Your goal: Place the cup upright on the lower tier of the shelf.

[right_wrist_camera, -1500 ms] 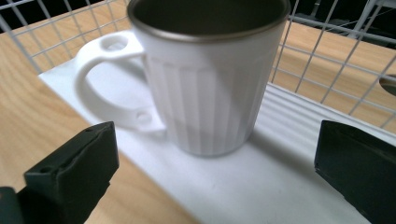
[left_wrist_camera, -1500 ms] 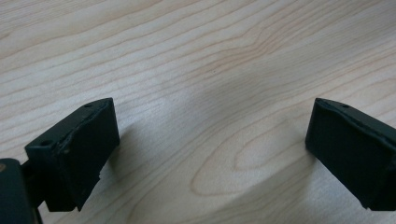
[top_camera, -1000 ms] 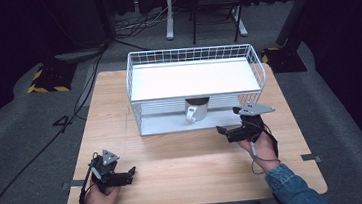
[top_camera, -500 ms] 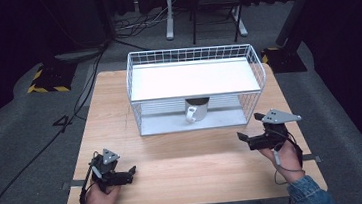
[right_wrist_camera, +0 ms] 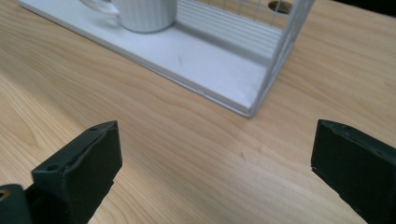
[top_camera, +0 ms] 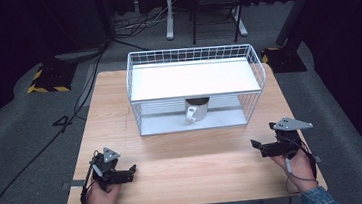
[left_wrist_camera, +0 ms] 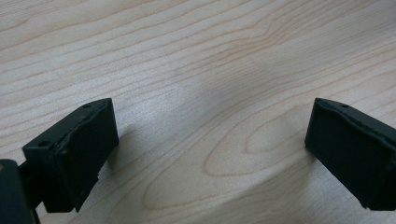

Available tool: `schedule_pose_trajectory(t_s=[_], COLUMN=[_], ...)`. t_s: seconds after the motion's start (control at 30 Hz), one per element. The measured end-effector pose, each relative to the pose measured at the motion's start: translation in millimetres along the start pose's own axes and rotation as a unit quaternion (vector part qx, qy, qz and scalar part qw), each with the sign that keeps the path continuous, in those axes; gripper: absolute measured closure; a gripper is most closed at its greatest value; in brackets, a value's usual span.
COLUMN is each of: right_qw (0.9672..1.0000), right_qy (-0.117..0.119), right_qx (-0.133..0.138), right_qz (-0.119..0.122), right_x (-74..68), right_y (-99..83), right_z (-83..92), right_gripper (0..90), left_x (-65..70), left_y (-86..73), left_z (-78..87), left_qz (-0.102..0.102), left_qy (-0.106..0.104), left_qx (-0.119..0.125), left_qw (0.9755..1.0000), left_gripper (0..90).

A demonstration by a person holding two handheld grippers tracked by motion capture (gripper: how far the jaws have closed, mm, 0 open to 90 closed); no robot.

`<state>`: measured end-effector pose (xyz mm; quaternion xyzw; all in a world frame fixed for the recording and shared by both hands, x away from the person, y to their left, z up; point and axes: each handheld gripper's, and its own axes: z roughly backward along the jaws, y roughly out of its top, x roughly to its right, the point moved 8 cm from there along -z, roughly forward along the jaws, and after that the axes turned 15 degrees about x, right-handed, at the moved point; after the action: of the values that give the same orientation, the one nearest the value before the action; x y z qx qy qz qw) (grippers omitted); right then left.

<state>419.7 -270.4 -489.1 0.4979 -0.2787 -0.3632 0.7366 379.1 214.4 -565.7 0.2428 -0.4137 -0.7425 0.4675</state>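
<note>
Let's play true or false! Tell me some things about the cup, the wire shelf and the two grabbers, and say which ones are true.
1. The white mug sits on the lower level of the wire rack. True.
2. The right gripper is holding the mug. False: it is open and empty, above the wooden table.
3. The left gripper is open. True.
4. The rack's top shelf has a plate on it. False: it is bare.
5. The mug's handle faces the person. True.

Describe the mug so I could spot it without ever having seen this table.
Find the white wire rack standing at the far middle of the wooden table. Look under its flat white shelf, on the bottom tray: the mug stands upright there. It is white and ribbed, handle toward the person, and the one item inside the rack.
</note>
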Motion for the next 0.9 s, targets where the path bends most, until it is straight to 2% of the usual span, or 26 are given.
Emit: schedule_pose_trajectory(t_s=[0.03, 0.13, 0.17, 0.23, 0.27, 0.33, 0.4, 0.47, 0.6, 0.73, 0.87, 0.9], right_qw=[0.9999, 0.9997, 0.9994, 0.9993, 0.9989, 0.9987, 0.9977, 0.9975, 0.9961, 0.9954, 0.9957, 0.9962], right_qy=[-0.008, -0.014, -0.021, -0.023, -0.029, -0.031, -0.04, -0.04, -0.035, -0.042, -0.044, -0.034], right_qx=[-0.009, -0.017, -0.025, -0.027, -0.036, -0.039, -0.055, -0.057, -0.078, -0.084, -0.079, -0.075], right_qz=[-0.004, -0.006, -0.009, -0.008, -0.013, -0.014, -0.011, -0.011, -0.021, -0.015, -0.021, -0.03], right_x=[3.2, 5.3, 7.4, 8.5, 10.5, 11.0, 13.5, 14.0, 12.4, 11.2, 11.2, 10.7], right_y=[-7.6, -14.0, -22.5, -25.5, -34.6, -37.6, -50.1, -52.8, -69.3, -76.9, -77.9, -78.9], right_z=[2.3, 3.6, 5.3, 5.7, 6.5, 6.8, 7.0, 6.7, 5.1, 4.3, 4.6, 3.3], right_gripper=[2.1, 2.2, 2.4, 2.5, 2.6, 2.7, 2.9, 2.9, 3.9, 3.7, 3.5, 3.5], left_x=[0.3, 0.2, 0.1, 0.0, 0.0, 0.0, 0.0, 0.0, 0.1, 0.1, 0.1, -0.1], left_y=[0.2, 0.6, 0.7, 0.8, 0.8, 0.8, 0.8, 0.8, 0.8, 0.8, 0.9, 1.0], left_z=[-0.3, -0.7, -1.0, -1.2, -1.1, -1.3, -1.2, -1.3, -1.3, -1.2, -1.4, -1.5], left_qz=[0.003, 0.002, 0.001, 0.001, 0.001, 0.001, 0.001, 0.001, 0.001, 0.001, 0.002, 0.001], left_qy=[0.0, 0.001, -0.001, 0.0, 0.0, 0.0, 0.0, 0.0, 0.0, 0.0, 0.0, 0.0], left_qx=[0.0, 0.0, 0.0, 0.001, 0.0, 0.001, 0.001, 0.001, 0.001, 0.001, 0.001, 0.001], left_qw=[1.0, 1.0, 1.0, 1.0, 1.0, 1.0, 1.0, 1.0, 1.0, 1.0, 1.0, 1.0], left_gripper=[2.9, 2.9, 2.9, 2.9, 2.9, 2.9, 2.9, 2.9, 2.9, 2.9, 2.9, 2.9])
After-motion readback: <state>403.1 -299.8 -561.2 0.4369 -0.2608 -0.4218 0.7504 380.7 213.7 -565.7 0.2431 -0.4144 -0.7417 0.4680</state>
